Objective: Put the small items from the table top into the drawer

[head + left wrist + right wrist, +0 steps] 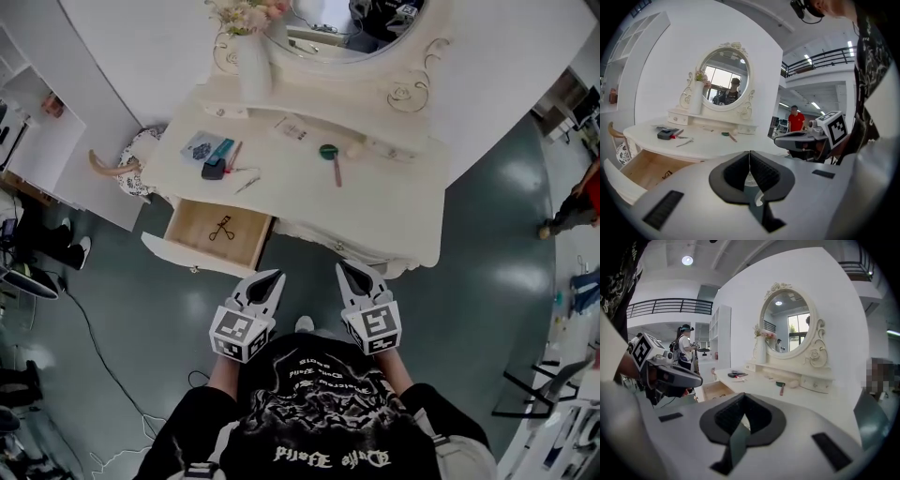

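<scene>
The white dressing table [394, 202] carries small items: a black case [214, 170], a red pen [234, 155], metal tweezers [247, 184], a green-headed brush [331, 157] and a beige puff [353, 148]. Its left drawer [187, 246] stands pulled out with an eyelash curler [221, 228] inside. My left gripper [274, 277] and right gripper [343, 269] hover side by side in front of the table, short of its edge. Both are shut and hold nothing. The left gripper view shows its pads [740, 169] meeting; the right gripper view shows the same [729, 416].
A white vase with flowers [253, 64] and an oval mirror [342, 28] stand at the table's back. A wicker chair [131, 169] sits left of the table beside white shelves [42, 141]. Cables [84, 319] lie on the dark floor; people stand far off.
</scene>
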